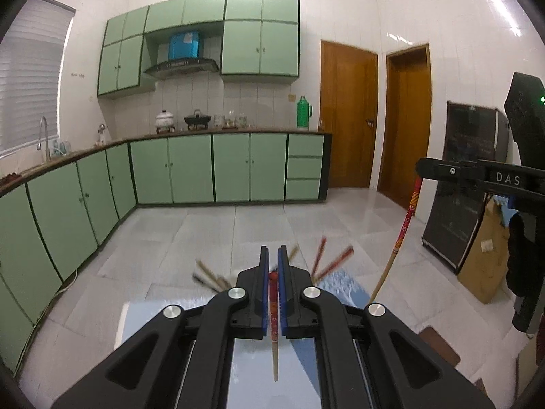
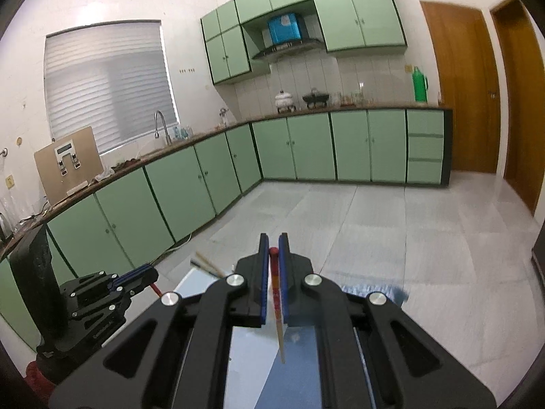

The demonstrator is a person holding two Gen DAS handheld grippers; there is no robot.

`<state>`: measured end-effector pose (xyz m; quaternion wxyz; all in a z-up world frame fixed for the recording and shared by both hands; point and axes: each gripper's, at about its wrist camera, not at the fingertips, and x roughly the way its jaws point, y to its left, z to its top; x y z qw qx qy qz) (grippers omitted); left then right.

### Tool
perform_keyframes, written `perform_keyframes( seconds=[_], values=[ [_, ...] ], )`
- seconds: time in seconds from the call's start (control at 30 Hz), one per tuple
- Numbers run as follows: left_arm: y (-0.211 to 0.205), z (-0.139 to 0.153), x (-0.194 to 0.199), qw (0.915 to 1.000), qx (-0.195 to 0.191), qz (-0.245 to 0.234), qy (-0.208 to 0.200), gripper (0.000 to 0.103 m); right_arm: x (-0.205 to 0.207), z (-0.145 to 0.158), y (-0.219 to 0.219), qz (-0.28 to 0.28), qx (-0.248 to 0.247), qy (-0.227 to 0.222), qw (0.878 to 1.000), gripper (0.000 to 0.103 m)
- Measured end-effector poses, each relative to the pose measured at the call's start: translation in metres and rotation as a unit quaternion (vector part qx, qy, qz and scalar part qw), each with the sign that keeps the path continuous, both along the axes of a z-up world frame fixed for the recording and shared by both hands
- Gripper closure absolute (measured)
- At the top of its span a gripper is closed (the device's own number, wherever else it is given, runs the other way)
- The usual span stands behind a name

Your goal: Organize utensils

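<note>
My left gripper (image 1: 273, 255) is shut on a red-topped chopstick (image 1: 273, 310) that hangs down between its blue pads over a pale blue table (image 1: 146, 320). My right gripper (image 2: 273, 243) is shut on another red-topped chopstick (image 2: 276, 303); it also shows in the left wrist view (image 1: 402, 228), hanging from the right gripper (image 1: 420, 167) at the right. Several more chopsticks (image 1: 327, 259) fan out, blurred, behind the left fingers, with brown ones (image 1: 209, 277) to their left. The left gripper shows in the right wrist view (image 2: 150, 272) at lower left.
Green kitchen cabinets (image 1: 190, 170) and a counter run along the back and left walls. Two wooden doors (image 1: 347, 112) stand at the back right. A black board (image 1: 466, 184) and a cardboard box (image 1: 483, 266) lean at the right. A blue patterned cloth (image 2: 374, 293) lies on the table.
</note>
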<state>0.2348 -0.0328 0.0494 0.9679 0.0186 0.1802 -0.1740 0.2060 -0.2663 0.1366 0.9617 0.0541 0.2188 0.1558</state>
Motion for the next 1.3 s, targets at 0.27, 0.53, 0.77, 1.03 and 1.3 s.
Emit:
perform_keyframes(
  seconds=[0.27,0.53,0.77,1.03,1.3],
  values=[
    [0.002,0.054,0.04,0.9978,-0.018,0.015,-0.062,0.098,0.039,0.048,-0.002,-0.015,-0.015,-0.055,0.998,0.098],
    [-0.005,0.062,0.09,0.9958,-0.029,0.024,-0.084,0.098,0.09,0.041,0.002,-0.018,-0.02,-0.068,0.997,0.098],
    [-0.009,0.013,0.129,0.9983,-0.029,0.029,-0.041,0.098,0.125,-0.01,0.009,-0.002,-0.017,-0.017,1.0,0.098],
    [-0.007,-0.021,0.143,0.9995,-0.017,0.025,0.007,0.094,0.142,-0.042,0.017,0.007,-0.003,0.035,0.999,0.088],
    [0.006,-0.005,0.116,0.9991,-0.028,0.03,-0.008,0.061,0.117,-0.027,-0.001,-0.025,0.012,0.013,1.0,0.063]
  ],
)
